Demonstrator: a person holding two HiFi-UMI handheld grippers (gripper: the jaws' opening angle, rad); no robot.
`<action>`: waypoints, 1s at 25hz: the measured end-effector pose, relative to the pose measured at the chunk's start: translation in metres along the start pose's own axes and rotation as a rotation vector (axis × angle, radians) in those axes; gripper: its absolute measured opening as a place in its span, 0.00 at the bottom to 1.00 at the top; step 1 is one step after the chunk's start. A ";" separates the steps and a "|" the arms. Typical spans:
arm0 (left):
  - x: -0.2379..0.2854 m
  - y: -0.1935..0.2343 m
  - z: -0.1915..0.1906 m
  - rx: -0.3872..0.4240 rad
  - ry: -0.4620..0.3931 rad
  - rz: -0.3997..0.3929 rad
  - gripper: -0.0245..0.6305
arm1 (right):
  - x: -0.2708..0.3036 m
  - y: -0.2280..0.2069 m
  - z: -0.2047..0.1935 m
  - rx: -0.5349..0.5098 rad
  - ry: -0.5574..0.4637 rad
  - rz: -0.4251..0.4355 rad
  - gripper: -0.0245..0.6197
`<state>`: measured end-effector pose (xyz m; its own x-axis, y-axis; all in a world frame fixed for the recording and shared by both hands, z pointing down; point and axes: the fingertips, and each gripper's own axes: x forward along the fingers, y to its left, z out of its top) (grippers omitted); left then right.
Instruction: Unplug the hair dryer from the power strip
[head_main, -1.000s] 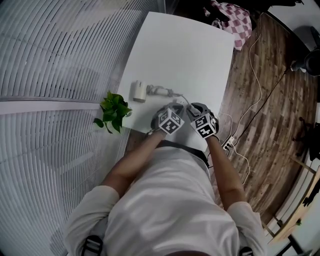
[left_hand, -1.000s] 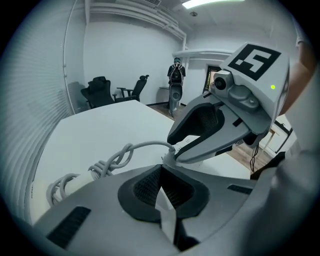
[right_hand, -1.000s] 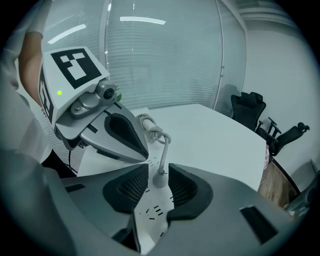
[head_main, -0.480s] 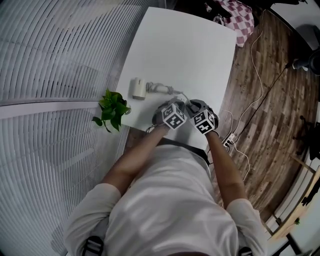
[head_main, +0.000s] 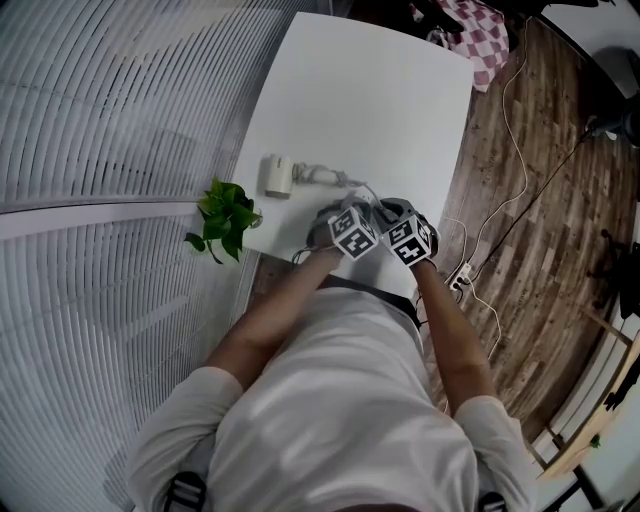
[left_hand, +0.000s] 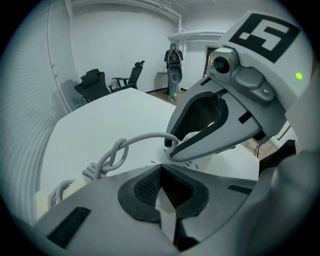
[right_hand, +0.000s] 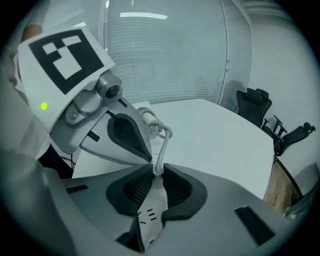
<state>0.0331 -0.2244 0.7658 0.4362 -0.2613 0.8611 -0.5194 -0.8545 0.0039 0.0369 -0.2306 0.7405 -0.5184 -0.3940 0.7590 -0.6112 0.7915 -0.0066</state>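
Observation:
A white hair dryer (head_main: 276, 176) lies on the white table (head_main: 380, 90). Its grey knotted cord (left_hand: 107, 159) runs to a white power strip (left_hand: 200, 162) at the near edge. My left gripper (left_hand: 161, 171) is shut on the strip's edge. My right gripper (right_hand: 156, 172) has just been closing on the plug (right_hand: 158, 169), and its pads press the plug where the cord rises from the strip (right_hand: 151, 216). In the head view the left gripper (head_main: 350, 215) and right gripper (head_main: 392, 220) sit side by side, hiding the strip.
A potted plant (head_main: 222, 222) stands at the table's left edge. On the wooden floor to the right lie cables and another power strip (head_main: 462, 280). Office chairs (right_hand: 257, 107) stand beyond the table's far side. Slatted blinds fill the left.
The left gripper has come slightly lower and nearer the right one. The hair dryer and cord lie where they were.

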 end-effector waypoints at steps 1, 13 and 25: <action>0.000 0.000 0.000 0.006 0.006 -0.002 0.08 | -0.001 0.000 0.001 0.005 -0.006 0.001 0.17; 0.004 -0.005 -0.004 0.067 0.053 0.000 0.08 | -0.005 0.001 0.000 0.041 -0.079 0.036 0.14; 0.003 -0.006 -0.003 0.071 0.075 -0.006 0.08 | -0.011 0.004 0.003 0.062 -0.115 0.056 0.14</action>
<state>0.0352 -0.2189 0.7695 0.3813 -0.2240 0.8969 -0.4624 -0.8863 -0.0248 0.0383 -0.2241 0.7302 -0.6157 -0.4041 0.6765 -0.6136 0.7845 -0.0898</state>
